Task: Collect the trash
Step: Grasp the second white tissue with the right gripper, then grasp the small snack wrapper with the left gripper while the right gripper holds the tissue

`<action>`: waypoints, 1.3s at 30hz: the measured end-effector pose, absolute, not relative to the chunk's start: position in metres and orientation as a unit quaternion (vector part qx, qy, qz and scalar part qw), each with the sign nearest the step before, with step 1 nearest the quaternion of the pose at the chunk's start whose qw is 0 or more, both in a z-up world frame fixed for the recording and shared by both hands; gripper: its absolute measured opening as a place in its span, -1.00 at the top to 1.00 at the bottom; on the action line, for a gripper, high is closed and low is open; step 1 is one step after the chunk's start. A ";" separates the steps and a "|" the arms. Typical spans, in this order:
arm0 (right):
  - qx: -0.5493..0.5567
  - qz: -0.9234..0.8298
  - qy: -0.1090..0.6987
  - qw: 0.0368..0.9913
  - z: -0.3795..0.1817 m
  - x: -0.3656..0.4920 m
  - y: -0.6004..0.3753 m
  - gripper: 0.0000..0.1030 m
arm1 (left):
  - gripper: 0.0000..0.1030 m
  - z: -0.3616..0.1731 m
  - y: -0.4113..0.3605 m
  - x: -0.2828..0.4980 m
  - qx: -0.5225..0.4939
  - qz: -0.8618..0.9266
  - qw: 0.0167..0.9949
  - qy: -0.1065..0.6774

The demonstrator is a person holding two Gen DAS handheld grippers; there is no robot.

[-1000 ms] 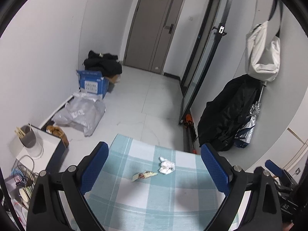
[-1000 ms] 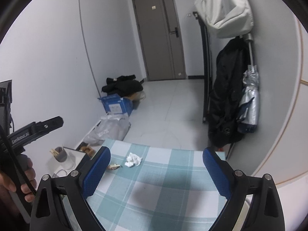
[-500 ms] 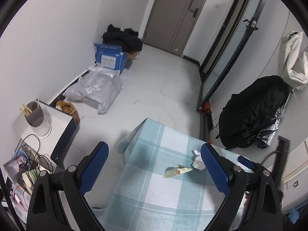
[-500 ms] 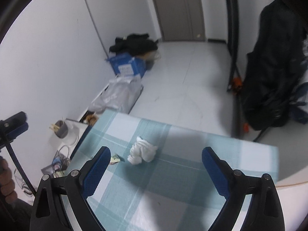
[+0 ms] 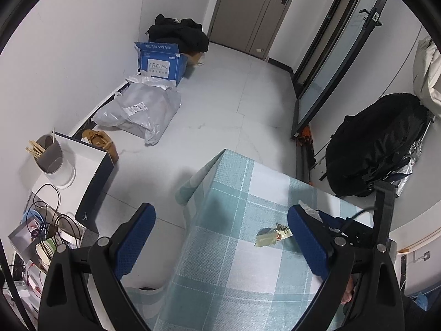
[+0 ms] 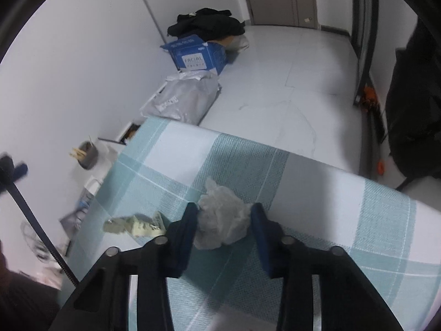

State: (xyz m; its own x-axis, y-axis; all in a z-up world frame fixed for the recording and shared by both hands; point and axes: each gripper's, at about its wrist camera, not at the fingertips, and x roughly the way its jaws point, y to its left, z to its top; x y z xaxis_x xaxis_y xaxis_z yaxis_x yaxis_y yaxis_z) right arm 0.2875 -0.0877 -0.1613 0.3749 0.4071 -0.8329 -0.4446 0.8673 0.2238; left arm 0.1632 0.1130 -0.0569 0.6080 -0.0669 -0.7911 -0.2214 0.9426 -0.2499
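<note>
Two scraps on my checked cloth (image 6: 317, 193): a crumpled white tissue (image 6: 223, 220) between my right gripper (image 6: 224, 215) pads, jaws just closing onto it; a pale torn wrapper (image 5: 273, 235) just beside. Left gripper (image 5: 220, 231) spread wide, holding nothing.

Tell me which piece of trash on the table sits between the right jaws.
The crumpled white tissue; the flat wrapper lies outside, to its left.

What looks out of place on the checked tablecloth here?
Two scraps: a crumpled white tissue between the right gripper pads, whose jaws have just been closing, and a torn pale wrapper lying loose beside it.
</note>
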 end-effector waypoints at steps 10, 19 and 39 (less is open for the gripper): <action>-0.040 0.264 0.495 0.827 -0.159 0.286 -0.088 0.64 | -0.84 -0.062 0.109 0.171 -0.149 0.051 0.877 0.454; -0.019 0.265 0.483 0.835 -0.134 0.279 -0.111 0.68 | -0.84 -0.064 0.096 0.178 -0.129 0.038 0.875 0.466; 0.004 0.277 0.458 0.845 -0.101 0.207 -0.177 0.68 | -0.84 -0.124 0.040 0.207 -0.013 -0.035 0.823 0.567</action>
State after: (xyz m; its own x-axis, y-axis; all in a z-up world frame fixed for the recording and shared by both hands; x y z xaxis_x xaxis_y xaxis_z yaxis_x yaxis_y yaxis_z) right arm 0.2073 -0.1773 -0.1013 0.4276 0.4710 -0.7716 -0.4638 0.8469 0.2600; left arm 0.2074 0.0396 -0.1235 0.3545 -0.0721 -0.9323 0.0415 0.9973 -0.0613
